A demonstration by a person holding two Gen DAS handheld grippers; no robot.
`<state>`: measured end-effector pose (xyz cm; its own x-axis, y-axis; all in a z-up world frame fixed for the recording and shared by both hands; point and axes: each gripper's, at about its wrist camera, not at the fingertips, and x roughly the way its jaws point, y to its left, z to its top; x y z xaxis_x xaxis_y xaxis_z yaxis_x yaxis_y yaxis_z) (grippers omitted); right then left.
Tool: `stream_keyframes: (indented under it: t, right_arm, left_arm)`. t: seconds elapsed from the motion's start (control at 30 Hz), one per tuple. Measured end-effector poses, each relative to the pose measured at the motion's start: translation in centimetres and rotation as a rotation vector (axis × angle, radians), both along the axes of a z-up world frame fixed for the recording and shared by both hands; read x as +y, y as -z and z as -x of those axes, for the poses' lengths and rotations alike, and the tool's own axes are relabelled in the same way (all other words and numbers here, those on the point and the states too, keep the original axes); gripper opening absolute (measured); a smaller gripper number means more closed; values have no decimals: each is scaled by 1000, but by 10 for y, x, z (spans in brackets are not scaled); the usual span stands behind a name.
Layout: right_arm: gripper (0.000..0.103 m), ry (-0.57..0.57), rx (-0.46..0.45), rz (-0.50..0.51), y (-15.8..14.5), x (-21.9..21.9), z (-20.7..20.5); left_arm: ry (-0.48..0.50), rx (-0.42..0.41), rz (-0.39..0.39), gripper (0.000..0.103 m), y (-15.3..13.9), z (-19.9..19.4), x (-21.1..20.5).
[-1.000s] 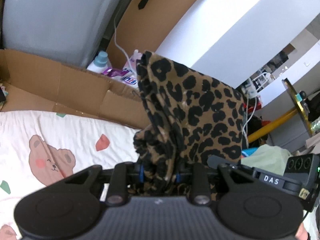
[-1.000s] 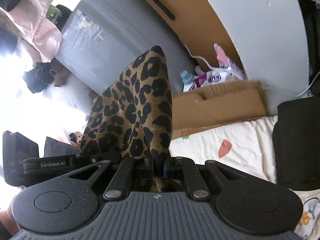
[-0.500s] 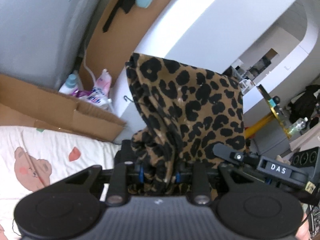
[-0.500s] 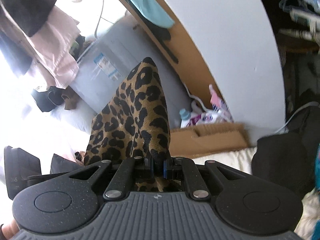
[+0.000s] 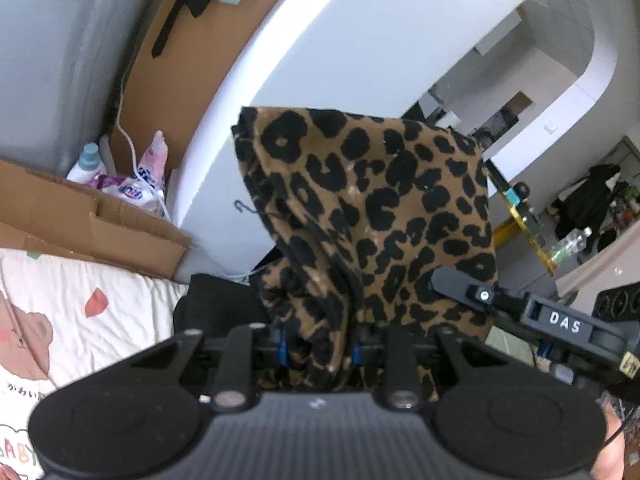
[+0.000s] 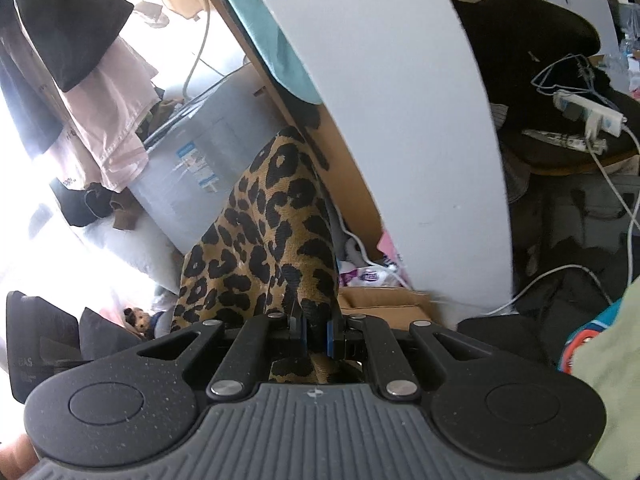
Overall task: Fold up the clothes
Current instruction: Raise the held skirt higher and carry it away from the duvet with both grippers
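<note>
Since the earlier frames the leopard-print garment (image 5: 372, 216) has been carried higher and swung to the right: less of the printed bedsheet (image 5: 80, 304) is seen below it in the left wrist view, and more of the white curved wall (image 5: 360, 40) and the room beyond has come into sight. The garment is held off the bed, in the air, bunched in thick pleats where it is clamped by the left gripper (image 5: 318, 350) and pinched as a thinner edge where the right gripper (image 6: 316, 334) is closed on it; both pairs of tongs are pressed together on cloth, with fabric filling the gap. The two grips are close together, the right gripper's body being visible just beside the cloth in the left view. The step in hand is judged to be the lifting and shaking-out of the piece, either before it is laid flat for folding or while a fold is being carried over; which of the two cannot be settled from these views, as the hanging part is hidden. Beyond the garment a cardboard box (image 5: 80, 216), detergent bottles (image 5: 120, 176) and a black garment (image 5: 216, 304) on the bed's edge are seen. The next move is thought to call for both grips to be kept firm and level, so that the cloth hangs without twisting.
</note>
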<state>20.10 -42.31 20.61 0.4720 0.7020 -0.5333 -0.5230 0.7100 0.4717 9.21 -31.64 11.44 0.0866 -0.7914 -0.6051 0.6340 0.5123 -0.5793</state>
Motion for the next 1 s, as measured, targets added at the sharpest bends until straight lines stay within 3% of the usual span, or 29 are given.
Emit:
stream_keyframes:
  t: [0.2, 0.43, 1.0]
  right_arm:
    - [8, 19, 39, -7, 41, -23, -7]
    - [8, 49, 71, 7, 100, -42, -21]
    - [8, 200, 133, 69, 251, -66, -68]
  left_arm:
    - [7, 0, -40, 29, 20, 17, -17]
    - [44, 23, -76, 28, 68, 18, -42]
    - [143, 154, -75, 28, 200, 5, -94]
